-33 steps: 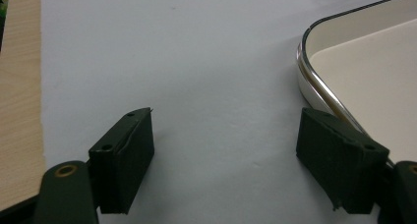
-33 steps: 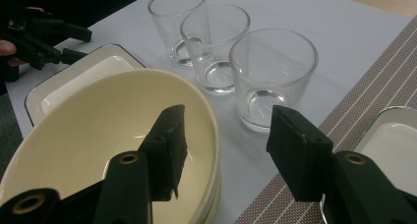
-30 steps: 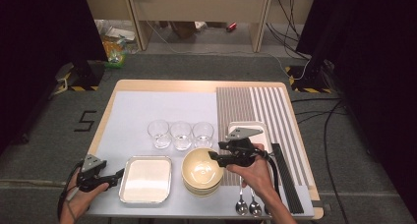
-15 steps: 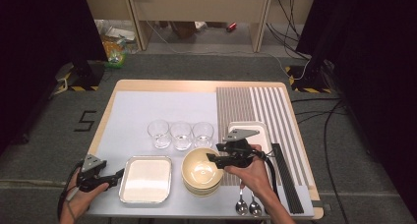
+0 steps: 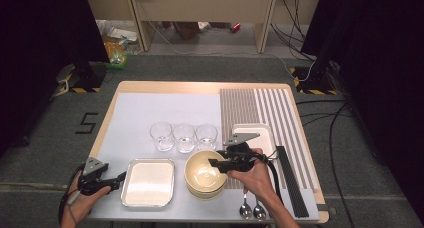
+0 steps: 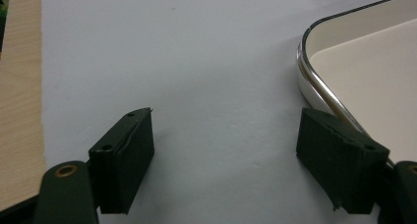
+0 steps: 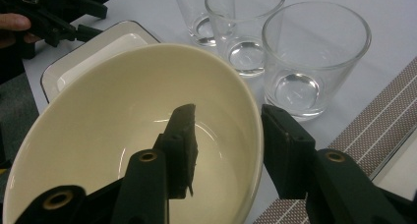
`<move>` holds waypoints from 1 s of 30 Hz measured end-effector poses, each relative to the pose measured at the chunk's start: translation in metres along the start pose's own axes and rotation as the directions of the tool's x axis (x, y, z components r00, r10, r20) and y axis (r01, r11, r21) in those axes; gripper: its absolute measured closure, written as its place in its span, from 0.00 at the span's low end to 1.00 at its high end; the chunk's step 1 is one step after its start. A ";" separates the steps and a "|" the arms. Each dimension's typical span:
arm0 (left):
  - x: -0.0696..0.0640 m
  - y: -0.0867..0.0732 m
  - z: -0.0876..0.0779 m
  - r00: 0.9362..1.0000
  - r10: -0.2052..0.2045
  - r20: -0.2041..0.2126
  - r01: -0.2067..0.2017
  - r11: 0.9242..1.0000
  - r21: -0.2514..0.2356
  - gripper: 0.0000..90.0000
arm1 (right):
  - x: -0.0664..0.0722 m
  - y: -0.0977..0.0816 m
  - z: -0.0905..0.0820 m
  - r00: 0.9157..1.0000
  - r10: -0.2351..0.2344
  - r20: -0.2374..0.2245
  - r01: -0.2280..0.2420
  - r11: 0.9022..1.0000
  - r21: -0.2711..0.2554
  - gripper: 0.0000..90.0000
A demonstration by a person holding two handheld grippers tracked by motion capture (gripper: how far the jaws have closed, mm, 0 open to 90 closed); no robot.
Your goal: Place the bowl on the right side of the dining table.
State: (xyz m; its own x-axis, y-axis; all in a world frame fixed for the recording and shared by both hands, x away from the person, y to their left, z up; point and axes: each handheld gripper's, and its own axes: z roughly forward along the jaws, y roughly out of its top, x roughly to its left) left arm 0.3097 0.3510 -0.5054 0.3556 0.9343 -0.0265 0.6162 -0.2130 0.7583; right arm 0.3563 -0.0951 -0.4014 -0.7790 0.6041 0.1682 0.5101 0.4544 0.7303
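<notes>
The right gripper (image 7: 228,145) has just been closing its fingers over the rim of the cream ceramic bowl (image 5: 204,171), top of a stack at the near middle of the tabletop (image 5: 135,113); they straddle the rim without pressing yet, so lifting probably comes next. The left gripper (image 6: 236,160) rests released beside the white rectangular tray (image 5: 148,182).

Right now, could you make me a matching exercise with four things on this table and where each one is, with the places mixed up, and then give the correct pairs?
Things:
1. cream bowl
2. three glasses
3. two spoons
4. left tool

Places:
A. in a row behind the bowl
B. at the near table edge, right of the bowl
C. beside the left edge of the white tray, jaws open
D. its rim between the jaws of the right tool

Pairs: 1-D, 2-A, 3-B, 4-C
</notes>
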 end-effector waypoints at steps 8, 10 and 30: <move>0.000 0.000 0.000 1.000 0.002 0.001 -0.002 1.000 0.002 0.23 | -0.001 0.000 0.001 1.000 0.004 0.000 -0.004 1.000 0.026 0.71; 0.000 0.000 0.000 1.000 0.002 0.001 -0.002 1.000 0.002 0.23 | -0.002 0.000 0.002 1.000 0.011 -0.007 -0.011 0.999 0.033 0.72; 0.000 0.000 0.000 1.000 0.002 0.000 -0.002 1.000 0.002 0.23 | -0.009 0.003 0.013 1.000 -0.025 0.003 0.024 0.996 0.087 0.90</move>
State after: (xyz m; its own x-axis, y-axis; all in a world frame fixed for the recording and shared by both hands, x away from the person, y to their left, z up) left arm 0.3096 0.3511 -0.5052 0.3570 0.9338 -0.0250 0.6170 -0.2156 0.7569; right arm 0.3689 -0.0907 -0.4093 -0.7903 0.5945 0.1484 0.5207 0.5240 0.6740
